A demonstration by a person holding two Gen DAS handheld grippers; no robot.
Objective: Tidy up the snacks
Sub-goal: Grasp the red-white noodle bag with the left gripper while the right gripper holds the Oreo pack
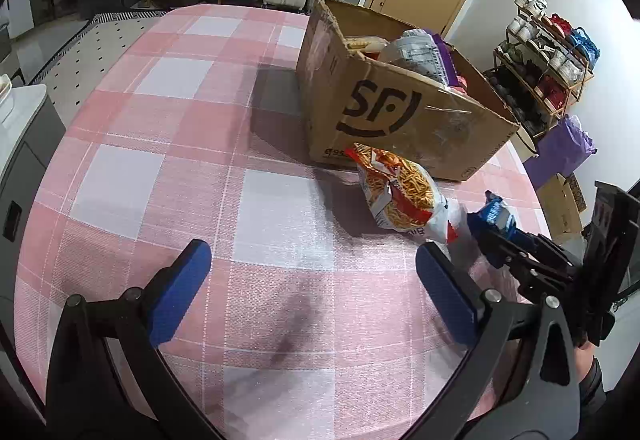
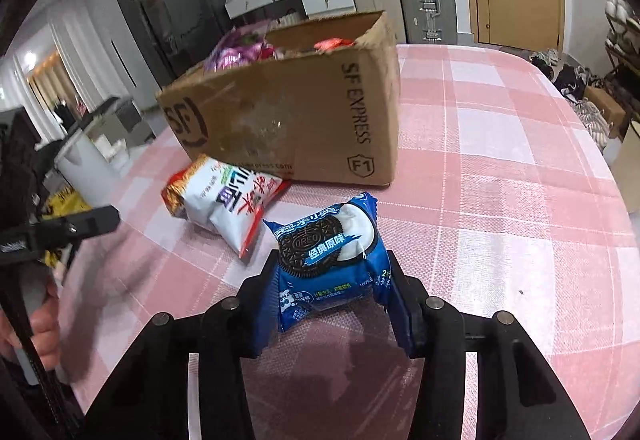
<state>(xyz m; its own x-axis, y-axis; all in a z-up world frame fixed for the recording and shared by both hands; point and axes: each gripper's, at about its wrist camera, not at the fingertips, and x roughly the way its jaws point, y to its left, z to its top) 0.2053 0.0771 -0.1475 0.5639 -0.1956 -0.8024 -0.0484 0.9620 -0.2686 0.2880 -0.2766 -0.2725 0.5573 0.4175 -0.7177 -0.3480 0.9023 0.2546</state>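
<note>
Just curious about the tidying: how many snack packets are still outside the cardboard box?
2. The blue Oreo packet is clamped in the right tongs; the noodle-snack bag lies on the tablecloth against the cardboard box. Others may hide behind the box.

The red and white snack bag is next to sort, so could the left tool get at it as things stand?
Probably yes. The left tool is open and empty, and bare tablecloth lies between it and the snack bag. The right tool, shut on the Oreo pack, sits close beside it.
</note>
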